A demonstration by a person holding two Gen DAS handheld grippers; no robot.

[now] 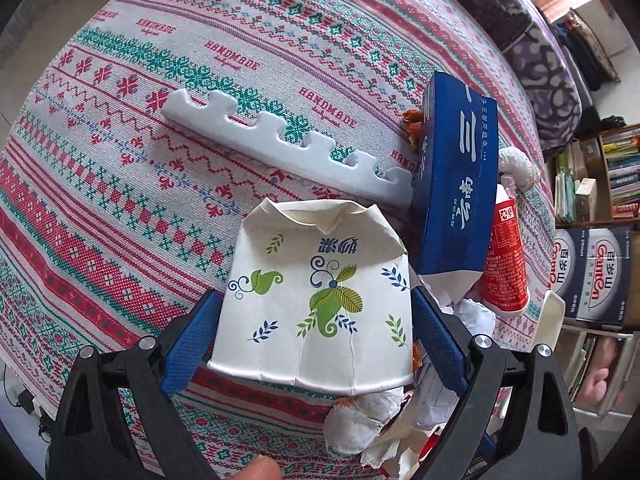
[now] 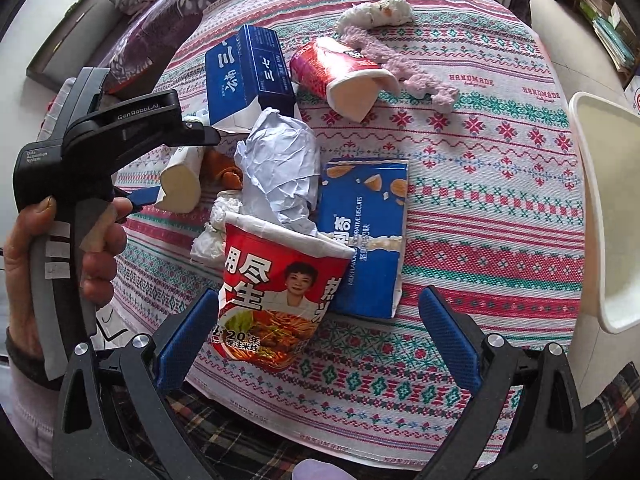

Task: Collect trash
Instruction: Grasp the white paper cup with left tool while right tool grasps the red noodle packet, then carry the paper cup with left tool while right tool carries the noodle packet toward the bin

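Left wrist view: the left hand-held gripper [image 1: 314, 332] stands wide around a flattened paper cup [image 1: 316, 304], its blue pads at the cup's two sides; whether they press on it I cannot tell. Crumpled tissue [image 1: 360, 420] lies just below the cup, a blue carton [image 1: 456, 184] and a red cup [image 1: 505, 256] to its right, a white foam strip [image 1: 288, 148] beyond. Right wrist view: the right hand-held gripper [image 2: 316, 336] is wide too, holding nothing, with a crushed noodle cup [image 2: 276, 292] overlapping its left pad. A biscuit box [image 2: 368, 240] sits just behind, crumpled paper [image 2: 280, 168] stuffed in the noodle cup's mouth, then a pink cloth [image 2: 404, 68] far off.

Likely trouble: the flat cup gives little to squeeze, so the pads may slide off or buckle it further. Closing on the noodle cup off-centre could tip it and spill the paper.

The trash sits crowded on the table [image 1: 120, 200], and the two grippers work near each other, so a bump is possible. Open cloth lies to the left in the left wrist view; a white bin [image 2: 612, 220] stands at the table's right edge, well apart from the pile.
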